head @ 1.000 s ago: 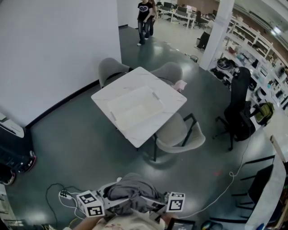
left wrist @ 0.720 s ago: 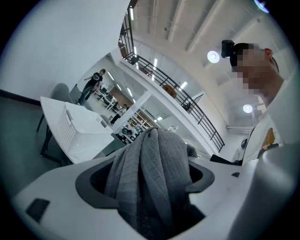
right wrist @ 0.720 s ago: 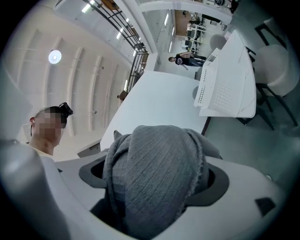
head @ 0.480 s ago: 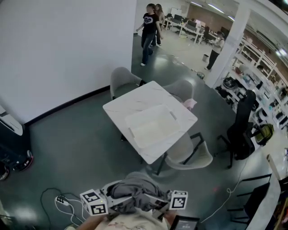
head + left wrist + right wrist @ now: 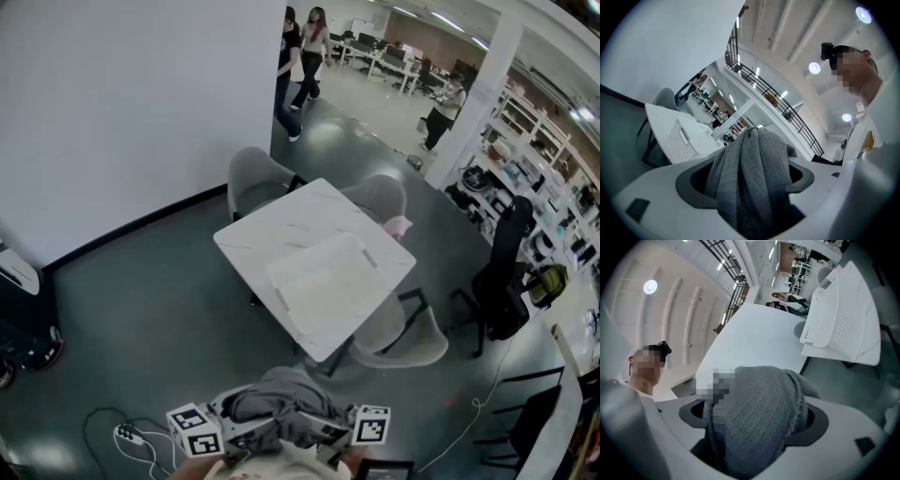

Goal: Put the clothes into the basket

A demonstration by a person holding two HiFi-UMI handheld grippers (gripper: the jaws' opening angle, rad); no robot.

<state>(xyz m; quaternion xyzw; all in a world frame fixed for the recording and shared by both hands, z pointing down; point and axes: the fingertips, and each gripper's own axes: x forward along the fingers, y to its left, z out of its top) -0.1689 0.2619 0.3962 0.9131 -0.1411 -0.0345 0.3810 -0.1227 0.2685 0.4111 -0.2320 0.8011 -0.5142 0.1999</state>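
- The tips of both tongs are buried in cloth. The left tongs are clamped on a bunched grey garment, and its ribbed folds fill the gap between the jaws.
- The right tongs grip the same grey garment, which bulges up over the jaws and covers them.
- From the head view only the two marker cubes and the grey garment heaped between them show, low at the frame's bottom edge. The person's arms and body are cut off there.
- The basket, white with perforated walls, sits on the white desk, well apart from the garment, with open dark floor between them. Its inside is too pale to read.
- In the left gripper view the basket peeks out beside the cloth. In the right gripper view the basket appears tilted at the upper right.
- Grey chairs ring the desk: one behind, one at the far corner, and one on the near side, partly tucked under the desk top.
- Something small and pink lies at the desk's right edge. I cannot tell what it is.
- Two people stand in the doorway beyond the wall.
- A black office chair stands to the right, and a power strip with its cable lies on the floor near the left tongs.
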